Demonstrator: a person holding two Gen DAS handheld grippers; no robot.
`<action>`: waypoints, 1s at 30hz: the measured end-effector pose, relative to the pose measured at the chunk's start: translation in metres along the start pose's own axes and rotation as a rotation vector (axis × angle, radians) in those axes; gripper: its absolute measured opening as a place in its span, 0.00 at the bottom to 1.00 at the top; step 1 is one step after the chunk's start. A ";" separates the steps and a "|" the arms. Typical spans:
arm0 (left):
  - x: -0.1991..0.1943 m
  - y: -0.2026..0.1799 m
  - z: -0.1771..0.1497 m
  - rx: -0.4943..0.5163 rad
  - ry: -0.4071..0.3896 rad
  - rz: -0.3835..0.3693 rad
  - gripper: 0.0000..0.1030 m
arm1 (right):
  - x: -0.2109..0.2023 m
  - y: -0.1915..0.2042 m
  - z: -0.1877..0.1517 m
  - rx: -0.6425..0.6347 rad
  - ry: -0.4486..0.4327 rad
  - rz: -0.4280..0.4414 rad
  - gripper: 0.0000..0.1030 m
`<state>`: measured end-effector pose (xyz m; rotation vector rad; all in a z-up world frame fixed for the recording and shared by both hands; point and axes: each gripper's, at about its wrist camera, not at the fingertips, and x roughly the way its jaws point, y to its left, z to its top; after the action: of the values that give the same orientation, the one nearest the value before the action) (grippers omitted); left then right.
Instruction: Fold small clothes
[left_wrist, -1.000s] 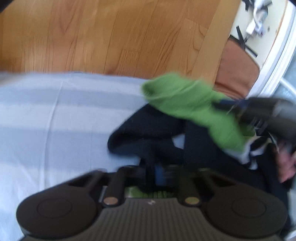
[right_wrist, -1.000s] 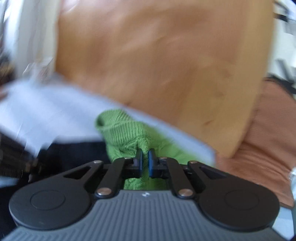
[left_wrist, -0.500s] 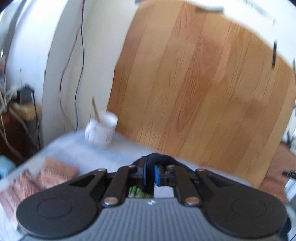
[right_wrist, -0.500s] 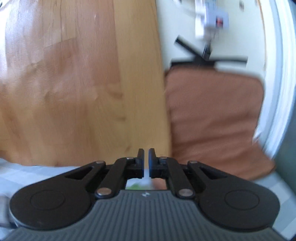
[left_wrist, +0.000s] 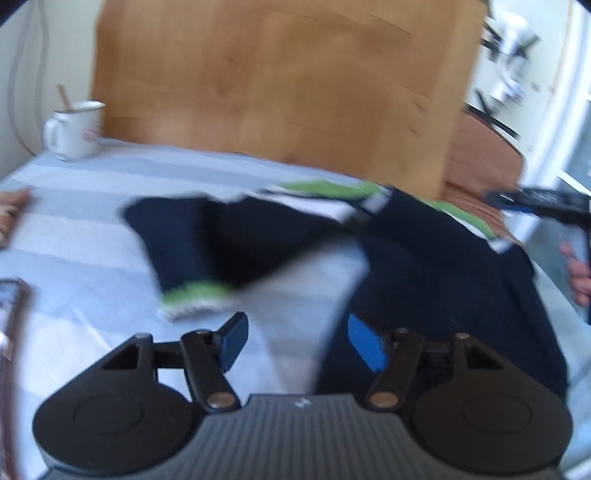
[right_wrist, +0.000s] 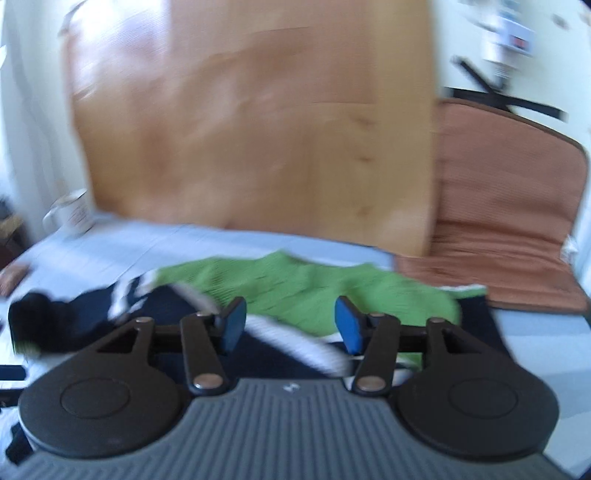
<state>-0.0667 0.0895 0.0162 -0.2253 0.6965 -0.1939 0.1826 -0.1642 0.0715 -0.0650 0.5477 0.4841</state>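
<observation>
Sweater (right_wrist: 303, 291) lies beyond the right gripper's (right_wrist: 290, 325) opening jaws.

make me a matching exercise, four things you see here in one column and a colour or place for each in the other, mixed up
Things:
1. mug
2. sweater
3. cushion
4. bedsheet

Descriptions:
A. pale blue with stripes
B. rust brown, right of the wooden board
C. white, at the far left corner
D. navy with green and white trim

Pairs: 1-C, 2-D, 3-B, 4-A

free: striped sheet (left_wrist: 92, 236) left | blocked: mug (left_wrist: 75, 127), headboard (left_wrist: 280, 85)
</observation>
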 end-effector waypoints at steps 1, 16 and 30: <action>0.000 -0.007 -0.001 0.006 0.005 -0.012 0.68 | 0.001 0.015 -0.006 -0.024 0.006 0.026 0.60; -0.049 -0.033 -0.032 0.109 0.004 -0.327 0.08 | 0.092 0.097 -0.021 -0.155 0.240 0.115 0.23; -0.053 0.080 0.022 -0.112 -0.114 0.241 0.85 | 0.057 0.116 0.025 -0.265 0.117 0.306 0.82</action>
<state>-0.0840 0.1828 0.0439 -0.2555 0.6160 0.0879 0.1838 -0.0321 0.0709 -0.2660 0.6086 0.8544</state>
